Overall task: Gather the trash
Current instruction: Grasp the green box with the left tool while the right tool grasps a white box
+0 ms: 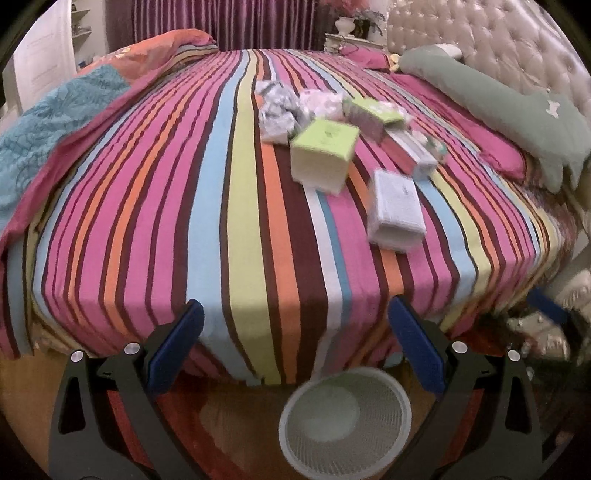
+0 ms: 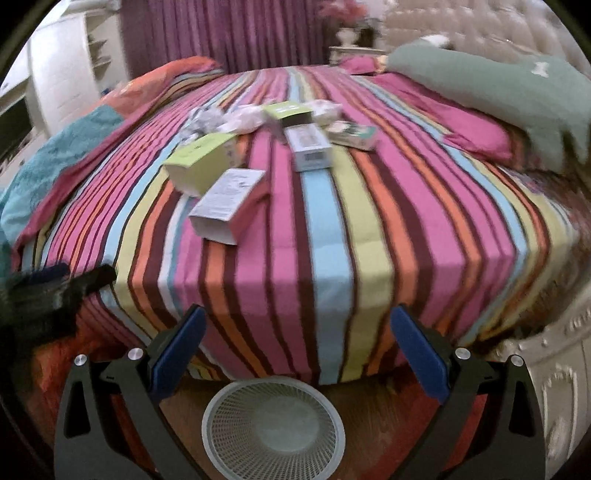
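Several pieces of trash lie on the striped bed (image 1: pixel 207 206): a lime-green box (image 1: pixel 322 153), a white box (image 1: pixel 396 210) nearest the edge, more small cartons (image 1: pixel 373 114) and crumpled wrappers (image 1: pixel 277 110) behind. A white mesh waste basket (image 1: pixel 345 419) stands on the floor at the foot of the bed. My left gripper (image 1: pixel 295 347) is open and holds nothing, hovering above the basket. In the right wrist view the white box (image 2: pixel 229 205), the green box (image 2: pixel 201 162), a barcode box (image 2: pixel 310 147) and the basket (image 2: pixel 273 428) show. My right gripper (image 2: pixel 297 349) is open and holds nothing.
A green pillow (image 1: pixel 491 92) and a tufted headboard (image 1: pixel 498 40) are at the right. A folded blue and orange quilt (image 1: pixel 62 110) lies at the left. Purple curtains (image 1: pixel 221 22) hang behind. An ornate white bed frame (image 2: pixel 554 369) is at the lower right.
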Demonstrator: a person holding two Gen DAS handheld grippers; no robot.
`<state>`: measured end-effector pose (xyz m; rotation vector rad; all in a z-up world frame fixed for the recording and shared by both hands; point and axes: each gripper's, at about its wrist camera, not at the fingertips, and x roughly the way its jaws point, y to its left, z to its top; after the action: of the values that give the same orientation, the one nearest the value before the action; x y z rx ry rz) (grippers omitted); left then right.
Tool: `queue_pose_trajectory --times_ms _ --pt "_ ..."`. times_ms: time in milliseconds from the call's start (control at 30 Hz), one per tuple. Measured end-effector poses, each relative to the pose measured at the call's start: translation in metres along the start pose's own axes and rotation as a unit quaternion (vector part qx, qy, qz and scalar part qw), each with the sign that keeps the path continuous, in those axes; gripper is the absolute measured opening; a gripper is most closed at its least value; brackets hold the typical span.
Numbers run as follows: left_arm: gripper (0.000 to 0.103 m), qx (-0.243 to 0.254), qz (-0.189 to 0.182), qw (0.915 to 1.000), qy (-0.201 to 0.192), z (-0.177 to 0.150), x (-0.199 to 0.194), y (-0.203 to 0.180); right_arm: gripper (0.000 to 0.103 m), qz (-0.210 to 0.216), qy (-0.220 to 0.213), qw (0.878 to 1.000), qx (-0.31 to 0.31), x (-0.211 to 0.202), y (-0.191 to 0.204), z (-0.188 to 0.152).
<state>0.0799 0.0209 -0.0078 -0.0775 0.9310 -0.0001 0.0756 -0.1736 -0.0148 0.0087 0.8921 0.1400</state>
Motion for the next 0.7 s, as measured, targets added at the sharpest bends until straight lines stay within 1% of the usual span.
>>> queue_pose_trajectory --times_ms 100,200,333,433,500,600,700 --pt "0.097 -0.005 -0.003 1.0 -0.003 0.024 0.012 0.004 0.095 0.017 0.008 1.0 -0.018 0.012 0.012 0.003" --pt "0.097 -0.009 -0.015 0.9998 -0.002 0.048 0.024 0.007 0.095 0.027 0.007 0.999 -0.036 0.022 0.023 0.007" --pt "0.097 -0.007 -0.046 0.9988 0.014 0.08 0.044 0.006 0.095 0.03 -0.008 0.998 -0.059 0.032 0.036 0.017" --pt "0.097 0.005 -0.063 0.9977 0.022 0.105 0.061 0.001 0.095 0.035 -0.015 0.998 -0.058 0.04 0.043 0.024" --pt "0.097 0.014 -0.068 0.9971 0.031 0.116 0.072 -0.004 0.095 0.037 -0.022 0.997 -0.058 0.046 0.047 0.03" --pt "0.097 0.028 -0.071 0.9962 0.043 0.127 0.087 -0.008 0.095 0.033 -0.033 0.997 -0.053 0.054 0.054 0.038" --pt "0.097 0.05 -0.072 0.9945 0.058 0.137 0.103 -0.015 0.095 0.024 -0.035 0.998 -0.048 0.065 0.061 0.043"
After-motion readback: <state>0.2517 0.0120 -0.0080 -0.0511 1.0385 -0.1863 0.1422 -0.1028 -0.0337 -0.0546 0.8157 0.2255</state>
